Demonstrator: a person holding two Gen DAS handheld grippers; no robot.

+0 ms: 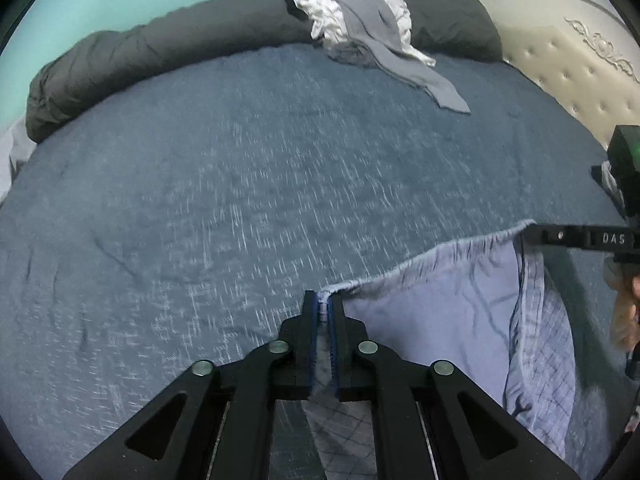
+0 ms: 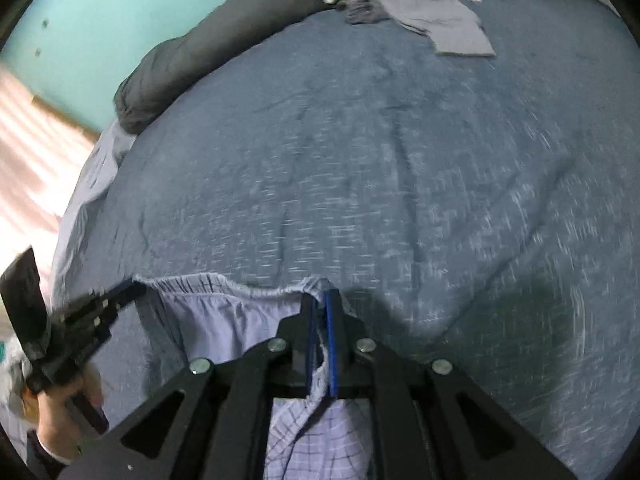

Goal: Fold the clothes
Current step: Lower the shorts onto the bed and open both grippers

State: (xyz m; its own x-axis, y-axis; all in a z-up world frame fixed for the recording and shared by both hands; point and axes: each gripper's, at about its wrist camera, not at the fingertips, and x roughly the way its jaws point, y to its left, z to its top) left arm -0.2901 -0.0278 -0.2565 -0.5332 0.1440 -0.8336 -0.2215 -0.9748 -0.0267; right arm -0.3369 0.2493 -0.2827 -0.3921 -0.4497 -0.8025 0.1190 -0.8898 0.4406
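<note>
Pale blue checked shorts [image 1: 448, 312] with an elastic waistband hang stretched between my two grippers above the blue bed. My left gripper [image 1: 323, 300] is shut on one end of the waistband. My right gripper [image 2: 320, 300] is shut on the other end; it also shows at the right of the left wrist view [image 1: 532, 234]. The left gripper shows at the left of the right wrist view [image 2: 134, 292]. The shorts [image 2: 224, 320] sag between the two grips.
The blue bedspread [image 1: 240, 184] fills both views. A heap of grey and white clothes [image 1: 360, 28] lies at the far side on a rolled dark duvet [image 1: 160, 48]. A cream tufted headboard [image 1: 580, 76] stands at the right.
</note>
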